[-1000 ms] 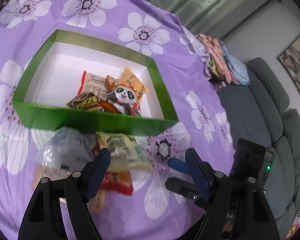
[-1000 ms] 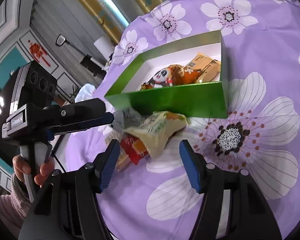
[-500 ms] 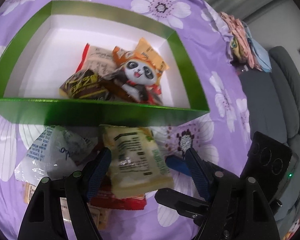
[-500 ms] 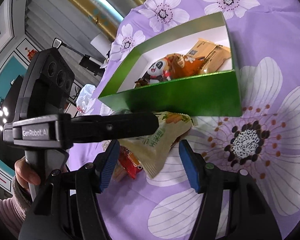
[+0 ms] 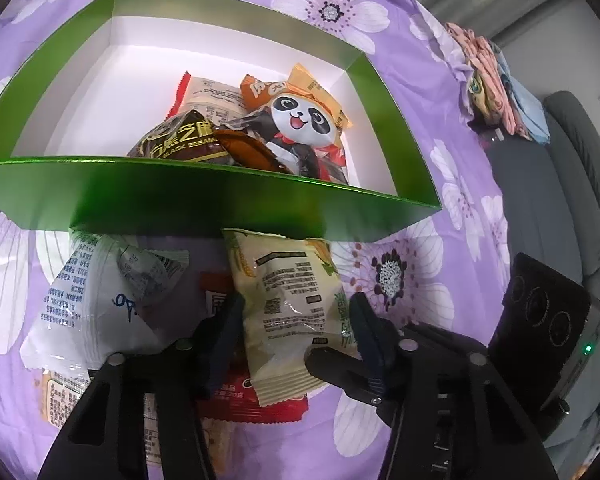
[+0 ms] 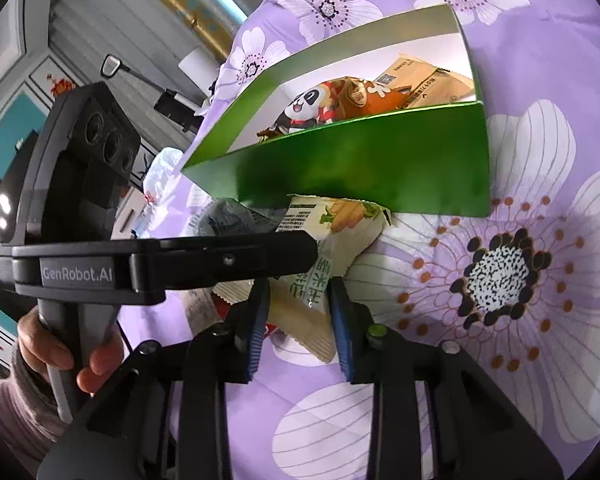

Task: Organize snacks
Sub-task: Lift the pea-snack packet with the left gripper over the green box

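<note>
A cream snack packet [image 5: 288, 280] with green print lies on the purple cloth just in front of the green box [image 5: 180, 200]. My left gripper [image 5: 294, 320] straddles its width, jaws closing, both pads against its edges. My right gripper [image 6: 298, 316] comes from the side, jaws closing too, with the same packet [image 6: 312, 272] pinched at its corner. One left finger [image 6: 220, 260] crosses the right wrist view; a right finger [image 5: 340, 364] shows beside the packet. Inside the box [image 6: 360, 168] lie a panda packet [image 5: 300, 120] and others.
A white crinkled packet [image 5: 92, 300], a red packet [image 5: 260, 404] and an orange one [image 5: 56, 396] lie under and beside the cream packet. Folded clothes [image 5: 492, 80] and a grey sofa [image 5: 572, 160] sit beyond the cloth's edge. A hand [image 6: 60, 344] holds the left gripper.
Both grippers have come down and closer to the cream packet. Their jaws, wide apart before, have narrowed onto it.
</note>
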The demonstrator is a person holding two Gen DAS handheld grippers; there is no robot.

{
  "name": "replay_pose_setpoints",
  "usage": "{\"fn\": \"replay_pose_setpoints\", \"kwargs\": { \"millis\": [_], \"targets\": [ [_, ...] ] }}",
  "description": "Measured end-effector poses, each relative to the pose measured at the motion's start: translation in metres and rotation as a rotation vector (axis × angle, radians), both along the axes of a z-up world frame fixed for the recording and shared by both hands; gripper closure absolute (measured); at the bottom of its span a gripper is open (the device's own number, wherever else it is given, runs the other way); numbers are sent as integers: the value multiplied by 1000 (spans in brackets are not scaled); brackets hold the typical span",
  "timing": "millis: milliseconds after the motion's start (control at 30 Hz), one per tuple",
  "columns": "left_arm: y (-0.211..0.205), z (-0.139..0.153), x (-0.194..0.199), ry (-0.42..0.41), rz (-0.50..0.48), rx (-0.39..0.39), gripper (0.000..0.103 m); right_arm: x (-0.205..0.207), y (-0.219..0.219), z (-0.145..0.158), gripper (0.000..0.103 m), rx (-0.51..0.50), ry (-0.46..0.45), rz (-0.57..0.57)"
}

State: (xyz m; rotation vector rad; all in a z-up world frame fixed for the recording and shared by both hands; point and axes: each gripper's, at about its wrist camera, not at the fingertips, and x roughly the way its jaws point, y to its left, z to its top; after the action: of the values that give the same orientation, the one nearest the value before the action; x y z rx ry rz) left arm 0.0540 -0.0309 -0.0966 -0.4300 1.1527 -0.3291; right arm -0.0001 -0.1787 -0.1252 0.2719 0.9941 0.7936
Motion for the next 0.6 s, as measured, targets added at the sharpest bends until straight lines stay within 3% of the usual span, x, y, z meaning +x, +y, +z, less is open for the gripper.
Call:
{"fn": "replay_pose_setpoints", "kwargs": {
  "millis": [267,600],
  "targets": [
    [-8,12,-13,-83,-21,21,56,-12,14,13,87,-50,-128,44],
    [-3,51,-36,-204,-1,-7,56,-31,14,52,88,-72,-267,67]
  ]
}}
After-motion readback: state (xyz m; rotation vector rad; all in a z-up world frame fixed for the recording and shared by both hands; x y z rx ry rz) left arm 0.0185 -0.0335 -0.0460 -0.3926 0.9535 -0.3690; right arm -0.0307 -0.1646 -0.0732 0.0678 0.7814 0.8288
